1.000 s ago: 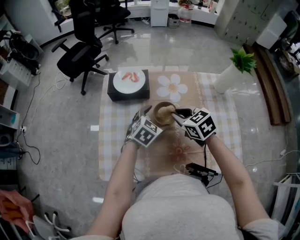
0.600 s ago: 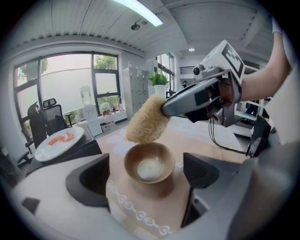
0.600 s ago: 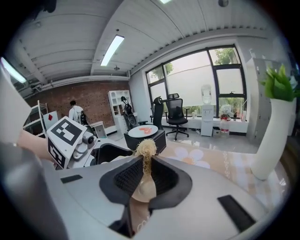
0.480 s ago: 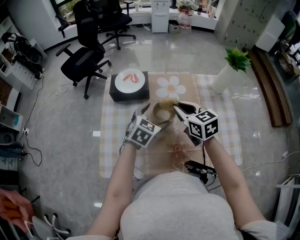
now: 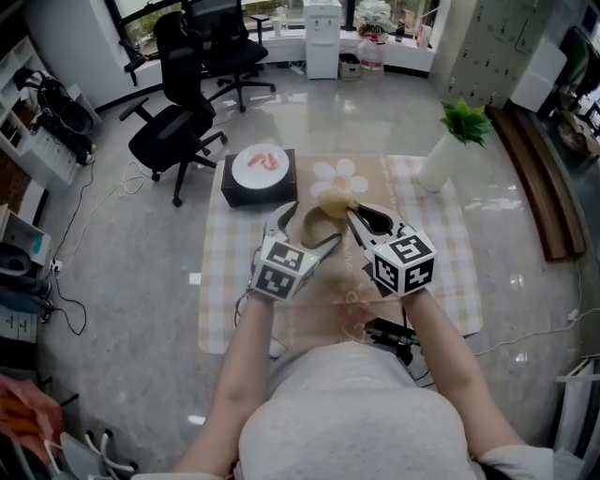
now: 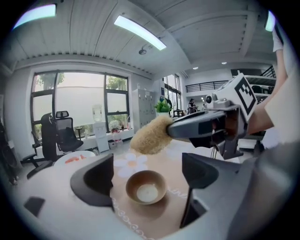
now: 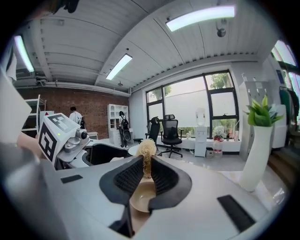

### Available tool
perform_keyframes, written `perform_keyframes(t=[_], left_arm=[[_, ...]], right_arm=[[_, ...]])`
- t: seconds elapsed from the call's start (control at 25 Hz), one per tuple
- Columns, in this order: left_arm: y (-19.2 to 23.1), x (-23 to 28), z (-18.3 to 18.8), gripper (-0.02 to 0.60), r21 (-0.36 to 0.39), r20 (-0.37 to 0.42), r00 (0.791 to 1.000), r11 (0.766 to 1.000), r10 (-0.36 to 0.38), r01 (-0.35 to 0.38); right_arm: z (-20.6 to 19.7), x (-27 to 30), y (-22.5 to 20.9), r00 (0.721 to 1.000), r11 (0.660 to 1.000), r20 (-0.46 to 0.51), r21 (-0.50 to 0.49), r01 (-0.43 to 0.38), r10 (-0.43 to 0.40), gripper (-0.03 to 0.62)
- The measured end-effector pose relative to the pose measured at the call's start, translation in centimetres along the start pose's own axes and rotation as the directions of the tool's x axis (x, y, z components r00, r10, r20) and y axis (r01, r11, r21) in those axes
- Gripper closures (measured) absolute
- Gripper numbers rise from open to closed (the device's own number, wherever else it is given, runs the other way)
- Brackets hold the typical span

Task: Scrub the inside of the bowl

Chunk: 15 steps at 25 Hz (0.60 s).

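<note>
Bowl (image 6: 146, 188) between left gripper (image 6: 146, 176) jaws — scrubber (image 6: 151, 136) above, in right gripper (image 7: 144, 174)

Smooth bowl (image 6: 145, 187), rough fibrous scrubber (image 6: 151, 136)

An open-plan office: black swivel chairs (image 5: 178, 131) at ten o'clock, a water dispenser (image 5: 322, 23) at twelve, grey lockers (image 5: 480, 37) at one, wide windows (image 6: 75, 98).

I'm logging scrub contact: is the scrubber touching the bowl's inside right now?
No, in the left gripper view the scrubber hangs in the air above the bowl, clear of its rim.
</note>
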<state>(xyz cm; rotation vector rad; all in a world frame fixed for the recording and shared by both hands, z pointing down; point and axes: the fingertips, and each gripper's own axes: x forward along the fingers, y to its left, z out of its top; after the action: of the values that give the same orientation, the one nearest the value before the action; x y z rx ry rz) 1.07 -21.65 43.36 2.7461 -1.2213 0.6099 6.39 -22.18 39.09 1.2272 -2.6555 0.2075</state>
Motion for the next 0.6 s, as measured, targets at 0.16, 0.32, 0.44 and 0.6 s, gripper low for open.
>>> perform_keyframes(t=[0.16,0.32,0.44,0.6], left_arm=[[1.0,-1.4,1.9,0.183,0.005,0.091,0.991,0.995,0.101,-0.101],[2.0,-2.6,3.3,0.339,-0.014,0.162,0.968,0.982,0.19,-0.19],[2.3,-3.2,4.0,0.421,-0.034,0.19,0.957,0.975,0.22,-0.218],[2.8,-4.1,4.9,0.551,-0.056,0.237,0.933,0.963,0.269,-0.264]], right_arm=[[1.2,-0.7,0.4,0.998,0.999,0.06,0.002,0.035,-0.036,0.539],[1.9,-1.2,0.6,0.995,0.999,0.087,-0.001,0.052,-0.052,0.539],[2.2,-1.7,0.6,0.992,0.997,0.105,-0.015,0.073,-0.071,0.539],[2.4,-2.0,0.5,0.988,0.996,0.121,-0.014,0.093,-0.091,0.539]])
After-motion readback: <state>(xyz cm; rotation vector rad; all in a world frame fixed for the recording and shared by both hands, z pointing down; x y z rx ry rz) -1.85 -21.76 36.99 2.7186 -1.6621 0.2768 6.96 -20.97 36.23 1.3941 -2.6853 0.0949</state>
